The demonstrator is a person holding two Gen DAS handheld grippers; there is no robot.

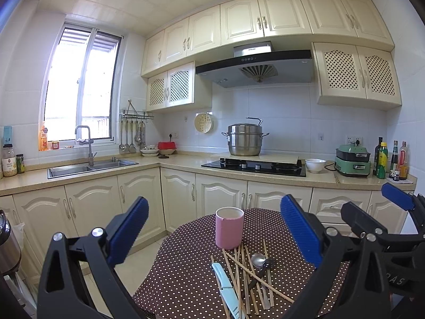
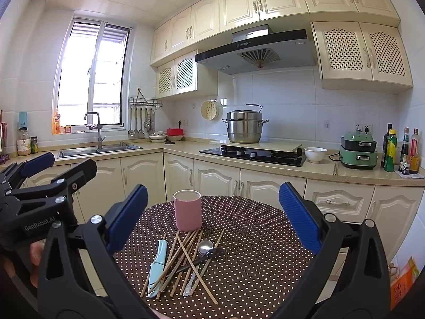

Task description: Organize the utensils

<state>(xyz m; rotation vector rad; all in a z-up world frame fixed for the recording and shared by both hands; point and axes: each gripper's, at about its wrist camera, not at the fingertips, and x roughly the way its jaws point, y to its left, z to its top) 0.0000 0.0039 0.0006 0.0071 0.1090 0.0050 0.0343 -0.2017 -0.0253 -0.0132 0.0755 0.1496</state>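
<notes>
A pink cup (image 1: 229,227) (image 2: 187,210) stands upright on a round table with a brown dotted cloth (image 1: 186,273) (image 2: 252,252). In front of it lies a loose pile of several wooden chopsticks (image 1: 245,276) (image 2: 183,255), a metal spoon (image 1: 259,260) (image 2: 205,247), a black fork (image 1: 261,269) (image 2: 204,257) and a light blue knife (image 1: 225,287) (image 2: 158,263). My left gripper (image 1: 215,234) is open and empty, above the table's near side. My right gripper (image 2: 213,218) is open and empty, beside it on the right.
Behind the table runs an L-shaped counter with a sink (image 1: 90,168), a hob (image 1: 255,167) with a steel steamer pot (image 1: 244,139), a white bowl (image 1: 315,164), a green appliance (image 1: 352,160) and bottles (image 1: 390,160). A kettle (image 1: 8,242) stands at far left.
</notes>
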